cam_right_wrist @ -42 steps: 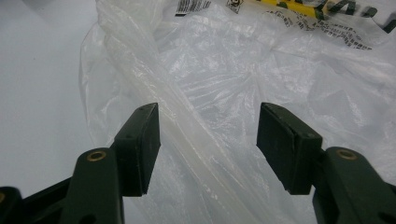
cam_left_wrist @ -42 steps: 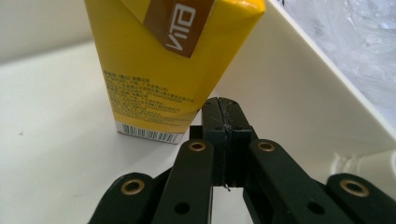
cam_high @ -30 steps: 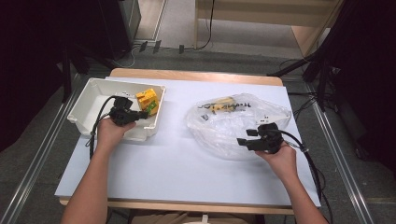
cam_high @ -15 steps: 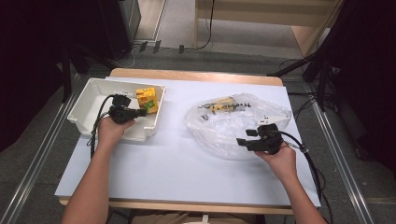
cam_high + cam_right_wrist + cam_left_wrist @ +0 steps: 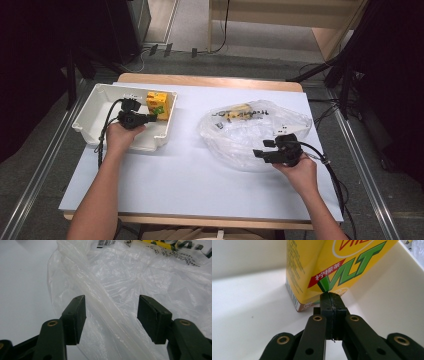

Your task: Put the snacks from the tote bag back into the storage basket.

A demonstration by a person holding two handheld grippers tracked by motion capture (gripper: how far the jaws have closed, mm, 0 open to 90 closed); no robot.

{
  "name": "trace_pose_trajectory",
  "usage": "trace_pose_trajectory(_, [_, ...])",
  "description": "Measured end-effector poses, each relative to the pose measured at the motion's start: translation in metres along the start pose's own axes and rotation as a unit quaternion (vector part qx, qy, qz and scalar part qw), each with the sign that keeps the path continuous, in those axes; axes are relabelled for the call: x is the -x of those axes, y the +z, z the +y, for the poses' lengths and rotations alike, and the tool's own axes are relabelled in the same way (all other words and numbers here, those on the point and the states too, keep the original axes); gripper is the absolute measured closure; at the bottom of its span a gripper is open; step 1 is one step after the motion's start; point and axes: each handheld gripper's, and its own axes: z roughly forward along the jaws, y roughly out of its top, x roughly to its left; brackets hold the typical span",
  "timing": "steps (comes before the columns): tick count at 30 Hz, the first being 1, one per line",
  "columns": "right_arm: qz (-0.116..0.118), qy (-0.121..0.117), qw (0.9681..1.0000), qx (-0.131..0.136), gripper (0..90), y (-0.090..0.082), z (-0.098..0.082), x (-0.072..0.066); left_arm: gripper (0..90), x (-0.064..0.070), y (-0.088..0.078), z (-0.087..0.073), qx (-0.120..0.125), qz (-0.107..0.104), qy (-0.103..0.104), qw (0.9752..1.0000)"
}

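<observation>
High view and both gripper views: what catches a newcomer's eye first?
The bright yellow drink carton standing in the white plastic bin at the table's left, with the left gripper, jaws shut, right at its base. At the right, a crumpled clear plastic bag lies under the right gripper, jaws open.

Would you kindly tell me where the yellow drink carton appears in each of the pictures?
High view: the yellow drink carton stands in the right end of the white tub, upper left, just beyond the left claw.
Left gripper view: it spans the top centre, right past the shut claw tips.
Right gripper view: I cannot find it; the clear plastic bag lies there.
Shared landmark: the white tub wall.
</observation>
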Motion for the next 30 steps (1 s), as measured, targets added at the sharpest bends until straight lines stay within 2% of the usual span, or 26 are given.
trace_pose_trajectory(19, [-0.003, 0.002, 1.0, 0.001, 41.1, -0.002, -0.003, 0.0, 90.0, -0.002, 0.008, 0.001, -0.007, -0.006, -0.001, 1.0])
trace_pose_trajectory(30, [-0.004, 0.005, 1.0, 0.001, 41.1, -0.004, -0.004, 0.0, 90.0, 0.0, 0.012, 0.005, -0.011, -0.019, -0.004, 0.9998])
